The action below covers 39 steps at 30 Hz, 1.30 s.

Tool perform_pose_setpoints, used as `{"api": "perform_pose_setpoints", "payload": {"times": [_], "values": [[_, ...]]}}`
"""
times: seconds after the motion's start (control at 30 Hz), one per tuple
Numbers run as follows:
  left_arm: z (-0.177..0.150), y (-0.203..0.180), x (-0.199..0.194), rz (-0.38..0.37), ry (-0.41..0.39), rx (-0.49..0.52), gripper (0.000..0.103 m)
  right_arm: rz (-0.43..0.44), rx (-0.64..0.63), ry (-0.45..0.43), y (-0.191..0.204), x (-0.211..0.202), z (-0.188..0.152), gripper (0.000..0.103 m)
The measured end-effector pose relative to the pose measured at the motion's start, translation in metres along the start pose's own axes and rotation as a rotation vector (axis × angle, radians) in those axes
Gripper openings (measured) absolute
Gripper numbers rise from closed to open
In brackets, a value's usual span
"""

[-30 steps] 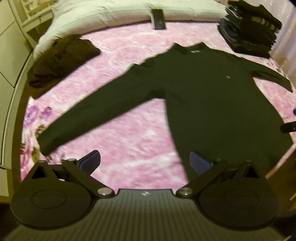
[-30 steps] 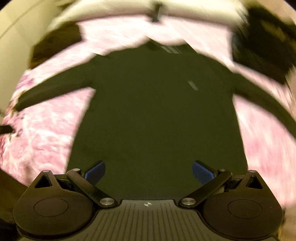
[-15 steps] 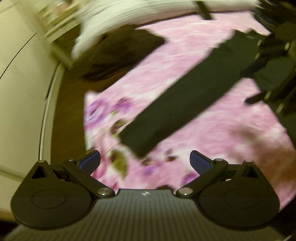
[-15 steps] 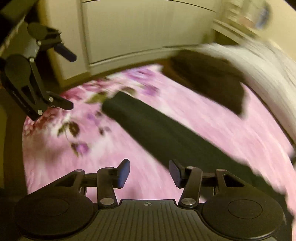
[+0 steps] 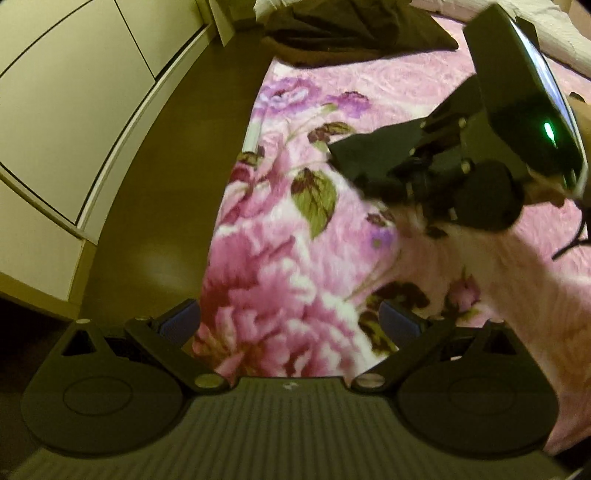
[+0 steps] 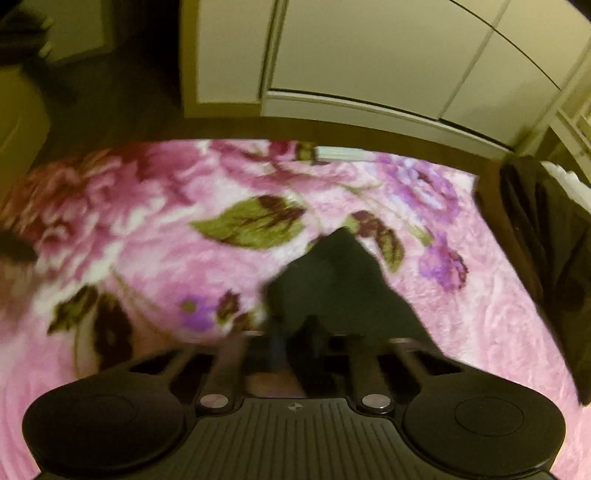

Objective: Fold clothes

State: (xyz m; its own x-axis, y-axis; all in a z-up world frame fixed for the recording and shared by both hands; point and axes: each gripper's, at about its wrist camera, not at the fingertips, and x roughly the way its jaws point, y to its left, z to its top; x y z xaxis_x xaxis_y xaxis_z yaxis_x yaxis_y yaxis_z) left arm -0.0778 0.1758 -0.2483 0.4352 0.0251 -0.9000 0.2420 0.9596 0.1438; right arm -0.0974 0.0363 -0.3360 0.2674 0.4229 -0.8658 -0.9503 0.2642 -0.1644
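The black long-sleeve shirt's sleeve end point(image 6: 340, 280) lies on the pink floral blanket point(image 6: 147, 258). My right gripper point(image 6: 295, 339) is shut on the sleeve cuff; the cloth sticks out ahead of its fingers. In the left wrist view the same cuff point(image 5: 369, 155) shows pinched in the right gripper point(image 5: 402, 166) at the upper right. My left gripper point(image 5: 291, 317) is open and empty, low over the blanket near its left edge. The rest of the shirt is out of view.
A dark garment point(image 5: 351, 33) lies piled at the bed's far corner, also in the right wrist view point(image 6: 546, 258). Brown floor point(image 5: 166, 184) and pale cabinet doors point(image 5: 55, 110) run along the blanket's left edge. A white pillow point(image 5: 546, 26) lies at the top right.
Both grippers swung from over the shirt body to the left sleeve end. The right gripper closed on the cuff. The left gripper stayed open.
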Motion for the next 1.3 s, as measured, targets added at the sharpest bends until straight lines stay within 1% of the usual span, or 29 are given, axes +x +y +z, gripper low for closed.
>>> {"api": "perform_pose_setpoints", "payload": {"times": [0.07, 0.2, 0.23, 0.3, 0.37, 0.43, 0.5, 0.53, 0.57, 0.6, 0.67, 0.7, 0.77, 0.8, 0.87, 0.93, 0.97, 1.03, 1.1, 1.13, 1.17, 1.2, 1.23, 1.27, 1.3], "values": [[0.001, -0.003, -0.001, -0.015, 0.002, 0.002, 0.101, 0.009, 0.089, -0.044, -0.014, -0.015, 0.003, 0.004], [0.019, -0.022, -0.003, -0.06, -0.018, 0.062, 0.101, 0.037, 0.393, -0.174, -0.06, -0.066, -0.007, 0.004], [0.027, -0.032, -0.004, -0.076, -0.032, 0.093, 0.101, 0.034, 0.471, -0.21, -0.073, -0.081, -0.011, 0.004], [0.043, -0.052, -0.008, -0.109, -0.059, 0.157, 0.101, -0.041, 0.629, -0.304, -0.103, -0.126, -0.031, 0.004], [0.058, -0.074, -0.012, -0.141, -0.09, 0.221, 0.101, -0.157, 0.776, -0.411, -0.134, -0.18, -0.064, 0.004], [0.073, -0.101, -0.016, -0.173, -0.128, 0.286, 0.101, -0.323, 0.903, -0.518, -0.159, -0.243, -0.113, 0.004], [0.086, -0.132, -0.02, -0.208, -0.162, 0.345, 0.101, -0.541, 1.043, -0.601, -0.17, -0.309, -0.183, 0.004], [0.091, -0.148, -0.021, -0.228, -0.177, 0.371, 0.101, -0.656, 1.117, -0.608, -0.168, -0.334, -0.224, 0.004], [0.096, -0.169, -0.023, -0.254, -0.189, 0.399, 0.101, -0.758, 1.192, -0.605, -0.166, -0.357, -0.266, 0.004], [0.099, -0.191, -0.025, -0.268, -0.193, 0.425, 0.101, -0.814, 1.275, -0.572, -0.161, -0.367, -0.308, 0.004], [0.106, -0.234, -0.028, -0.295, -0.201, 0.477, 0.101, -0.853, 1.461, -0.467, -0.151, -0.367, -0.399, 0.004], [0.107, -0.256, -0.03, -0.314, -0.205, 0.494, 0.101, -0.861, 1.544, -0.416, -0.147, -0.365, -0.441, 0.004], [0.108, -0.3, -0.033, -0.347, -0.204, 0.531, 0.101, -0.806, 1.661, -0.355, -0.141, -0.35, -0.503, 0.004], [0.107, -0.321, -0.033, -0.361, -0.199, 0.552, 0.101, -0.769, 1.707, -0.337, -0.139, -0.342, -0.527, 0.004], [0.105, -0.363, -0.034, -0.377, -0.192, 0.6, 0.101, -0.69, 1.756, -0.334, -0.138, -0.33, -0.556, 0.004], [0.103, -0.396, -0.037, -0.386, -0.184, 0.646, 0.101, -0.632, 1.758, -0.352, -0.141, -0.329, -0.568, 0.004], [0.101, -0.411, -0.038, -0.393, -0.18, 0.666, 0.101, -0.617, 1.75, -0.386, -0.145, -0.336, -0.57, 0.004], [0.1, -0.44, -0.041, -0.406, -0.173, 0.706, 0.101, -0.619, 1.716, -0.477, -0.145, -0.359, -0.572, 0.004], [0.102, -0.459, -0.045, -0.417, -0.174, 0.74, 0.101, -0.655, 1.674, -0.573, -0.143, -0.383, -0.577, 0.004], [0.103, -0.468, -0.047, -0.422, -0.174, 0.754, 0.101, -0.675, 1.652, -0.591, -0.14, -0.389, -0.58, 0.004], [0.105, -0.477, -0.048, -0.426, -0.172, 0.767, 0.101, -0.682, 1.65, -0.588, -0.138, -0.391, -0.585, 0.004], [0.107, -0.484, -0.049, -0.43, -0.171, 0.779, 0.101, -0.659, 1.695, -0.543, -0.138, -0.383, -0.598, 0.005], [0.109, -0.492, -0.048, -0.434, -0.168, 0.793, 0.101, -0.635, 1.739, -0.498, -0.137, -0.375, -0.611, 0.014], [0.11, -0.499, -0.048, -0.437, -0.165, 0.806, 0.101, -0.618, 1.789, -0.449, -0.135, -0.368, -0.624, 0.042], [0.111, -0.508, -0.046, -0.441, -0.165, 0.821, 0.101, -0.622, 1.843, -0.412, -0.131, -0.365, -0.636, 0.057]]}}
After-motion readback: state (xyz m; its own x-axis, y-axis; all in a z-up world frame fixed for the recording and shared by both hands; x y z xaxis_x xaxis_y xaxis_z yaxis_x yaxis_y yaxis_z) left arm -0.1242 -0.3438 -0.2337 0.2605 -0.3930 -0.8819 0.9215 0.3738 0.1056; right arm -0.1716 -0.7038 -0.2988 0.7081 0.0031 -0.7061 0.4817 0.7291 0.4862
